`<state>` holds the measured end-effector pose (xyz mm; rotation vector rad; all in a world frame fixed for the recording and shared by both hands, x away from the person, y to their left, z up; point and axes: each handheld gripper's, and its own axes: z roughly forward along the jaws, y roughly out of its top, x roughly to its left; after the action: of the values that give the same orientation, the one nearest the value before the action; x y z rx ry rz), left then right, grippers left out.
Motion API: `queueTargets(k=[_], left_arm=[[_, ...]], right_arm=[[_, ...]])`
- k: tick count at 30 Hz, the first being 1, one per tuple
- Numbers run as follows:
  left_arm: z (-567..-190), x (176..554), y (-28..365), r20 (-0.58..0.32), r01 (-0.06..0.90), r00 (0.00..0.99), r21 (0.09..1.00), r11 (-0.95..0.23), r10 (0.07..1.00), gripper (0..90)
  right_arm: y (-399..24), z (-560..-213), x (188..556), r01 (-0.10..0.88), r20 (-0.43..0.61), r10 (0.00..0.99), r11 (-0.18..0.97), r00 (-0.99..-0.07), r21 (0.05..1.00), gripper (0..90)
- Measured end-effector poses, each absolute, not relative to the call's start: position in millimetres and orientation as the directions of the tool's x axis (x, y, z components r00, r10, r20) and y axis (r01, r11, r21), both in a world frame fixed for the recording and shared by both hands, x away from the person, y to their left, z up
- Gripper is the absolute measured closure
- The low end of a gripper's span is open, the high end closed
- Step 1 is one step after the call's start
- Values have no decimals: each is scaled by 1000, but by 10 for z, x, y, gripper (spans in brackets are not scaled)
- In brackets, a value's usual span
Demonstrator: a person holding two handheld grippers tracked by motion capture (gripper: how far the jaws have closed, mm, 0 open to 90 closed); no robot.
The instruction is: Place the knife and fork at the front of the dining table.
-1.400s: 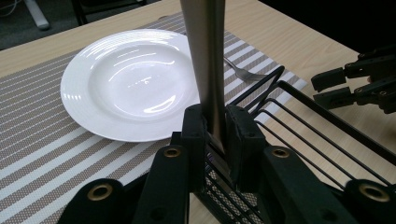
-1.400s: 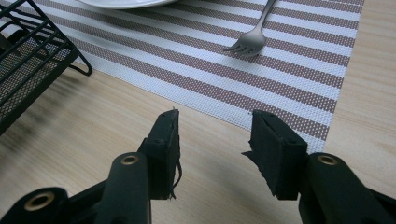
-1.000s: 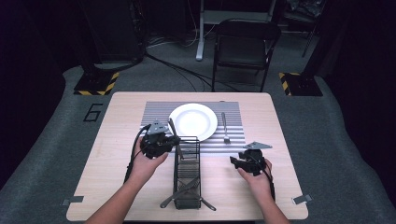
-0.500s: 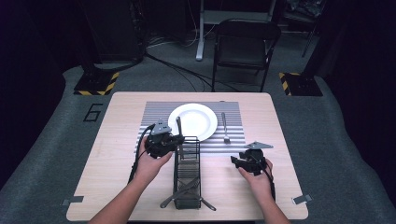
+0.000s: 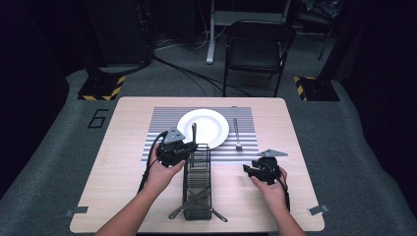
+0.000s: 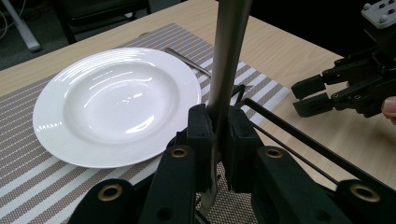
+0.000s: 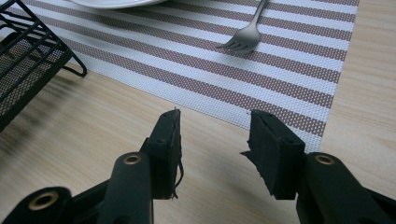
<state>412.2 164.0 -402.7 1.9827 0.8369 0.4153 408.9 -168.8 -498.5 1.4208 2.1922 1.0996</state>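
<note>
My left gripper is shut on a steel utensil, likely a knife. It holds the utensil upright, handle up and pointed end down, over the far end of a black wire rack. Beyond it a white plate sits on a striped placemat. My right gripper rests low over the wood to the right of the rack, open, nothing between its jaws. A fork lies on the mat right of the plate.
More utensils lie crossed at the rack's near end. The rack's corner stands left of my right gripper. A folding chair stands behind the table, and bare wood runs along both sides of the mat.
My left gripper has shifted slightly to the right with the utensil, closer over the rack's far end. The right gripper has stayed put.
</note>
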Motion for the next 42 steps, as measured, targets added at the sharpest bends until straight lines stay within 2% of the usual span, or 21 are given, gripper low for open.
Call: queueTargets(k=[23, 42], left_arm=[[-3791, 4073, 1694, -62, 371, 721, 876, -309, 690, 823], [-3436, 4050, 1762, -65, 353, 720, 892, -283, 691, 824]], right_arm=[[-1694, -4993, 4094, 647, 162, 873, 205, -461, 735, 537], [-1698, -5001, 4099, 651, 168, 871, 203, -461, 732, 538]])
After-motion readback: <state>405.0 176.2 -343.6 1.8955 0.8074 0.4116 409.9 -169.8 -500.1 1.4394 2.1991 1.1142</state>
